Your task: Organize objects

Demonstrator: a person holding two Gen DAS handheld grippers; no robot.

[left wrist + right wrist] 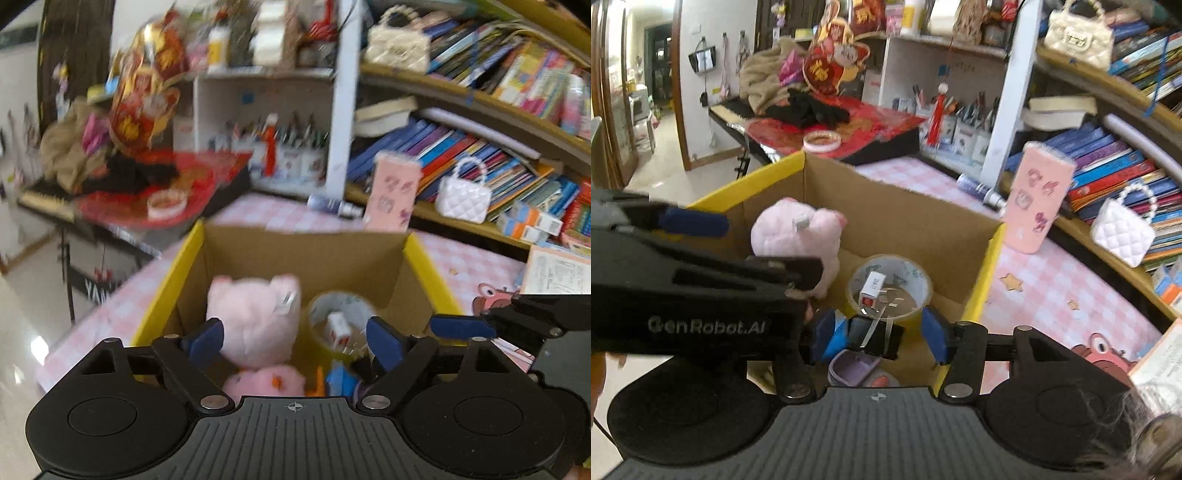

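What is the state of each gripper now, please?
Left gripper: open, holding nothing, above the cardboard box.
Right gripper: open, gripping nothing.

Home: bookshelves (1115,162), piano keyboard (733,109).

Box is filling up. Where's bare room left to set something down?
Free: cardboard box floor behind the tape roll, toward its back wall; pink checked tablecloth right of the box. Crowded: near side, around the pink plush.
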